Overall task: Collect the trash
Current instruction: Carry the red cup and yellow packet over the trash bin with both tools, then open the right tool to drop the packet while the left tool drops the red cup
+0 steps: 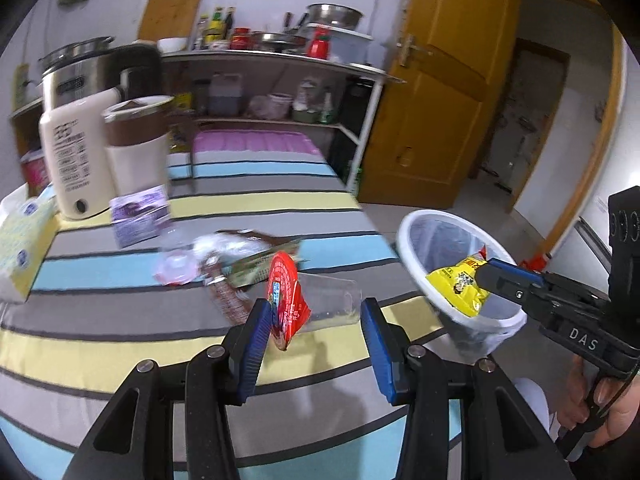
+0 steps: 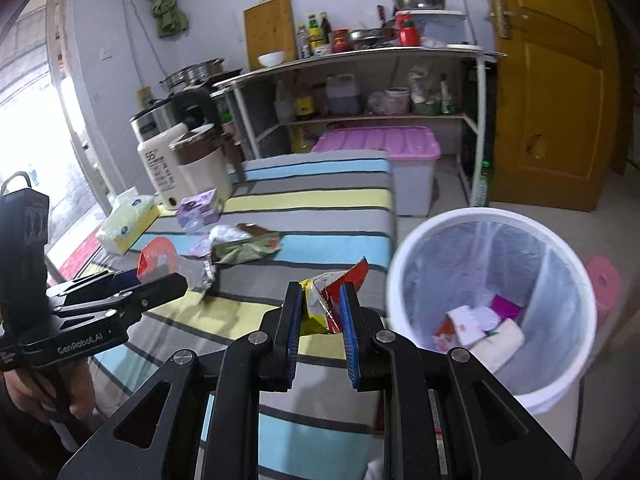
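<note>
Motion-blurred clear wrappers (image 1: 200, 256) on the table

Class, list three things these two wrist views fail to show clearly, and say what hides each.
1. Left wrist view: clear plastic cup, its mouth hidden behind the red foil lid.
2. Right wrist view: yellow snack wrapper, lower part covered by the fingers.
3. Both views: label text, blurred.

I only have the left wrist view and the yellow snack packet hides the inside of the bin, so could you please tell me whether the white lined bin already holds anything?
Observer: Yes, the white lined bin holds crumpled white paper and a magenta scrap at its bottom.
Operator: Is the packet over the opening?
Observer: In the right wrist view the right gripper holds the yellow snack packet left of the rim, against the striped cloth.
</note>
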`<state>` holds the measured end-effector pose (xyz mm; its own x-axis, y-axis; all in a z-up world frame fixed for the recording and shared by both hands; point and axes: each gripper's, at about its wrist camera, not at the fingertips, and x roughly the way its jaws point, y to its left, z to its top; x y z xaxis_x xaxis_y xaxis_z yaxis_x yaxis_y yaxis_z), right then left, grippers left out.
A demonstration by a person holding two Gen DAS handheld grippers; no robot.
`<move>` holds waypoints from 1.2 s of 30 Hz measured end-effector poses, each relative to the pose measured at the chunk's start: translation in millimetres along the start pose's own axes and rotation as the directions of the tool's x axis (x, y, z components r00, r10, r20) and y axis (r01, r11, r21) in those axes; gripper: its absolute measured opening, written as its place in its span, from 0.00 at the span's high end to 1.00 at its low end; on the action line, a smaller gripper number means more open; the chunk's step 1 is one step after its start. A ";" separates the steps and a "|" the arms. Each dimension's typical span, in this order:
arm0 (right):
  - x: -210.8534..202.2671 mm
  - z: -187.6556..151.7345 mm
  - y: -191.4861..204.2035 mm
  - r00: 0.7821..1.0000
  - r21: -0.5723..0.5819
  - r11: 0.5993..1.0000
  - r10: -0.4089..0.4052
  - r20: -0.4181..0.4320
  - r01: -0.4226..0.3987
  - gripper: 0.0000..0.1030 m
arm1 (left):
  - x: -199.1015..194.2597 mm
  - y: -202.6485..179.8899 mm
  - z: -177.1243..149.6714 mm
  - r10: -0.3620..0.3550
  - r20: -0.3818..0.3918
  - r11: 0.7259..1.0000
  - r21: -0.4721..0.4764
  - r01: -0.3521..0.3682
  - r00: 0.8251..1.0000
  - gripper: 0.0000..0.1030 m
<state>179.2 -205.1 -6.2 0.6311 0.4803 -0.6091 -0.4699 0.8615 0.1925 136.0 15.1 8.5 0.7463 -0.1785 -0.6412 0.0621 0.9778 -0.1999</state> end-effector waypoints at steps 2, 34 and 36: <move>-5.8 -1.0 -10.7 1.000 0.014 1.000 -0.017 0.009 0.017 0.81 | 5.0 -12.2 4.0 -0.016 -0.001 1.000 0.020 0.016 1.000 0.55; -7.9 -26.9 -128.2 0.973 0.192 0.954 -0.222 -0.059 0.230 0.80 | 124.1 -131.8 24.9 -0.245 -0.161 0.942 0.195 0.274 0.956 0.54; -5.8 -28.3 -130.6 0.971 0.191 0.953 -0.228 -0.067 0.237 0.79 | 127.5 -131.3 24.6 -0.248 -0.169 0.941 0.190 0.279 0.954 0.53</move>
<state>219.4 -325.1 -49.6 0.6787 0.2590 -0.6872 -0.1804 0.9659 0.1859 239.3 -133.3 -28.8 0.5846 -0.4316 -0.6870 0.3926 0.8915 -0.2260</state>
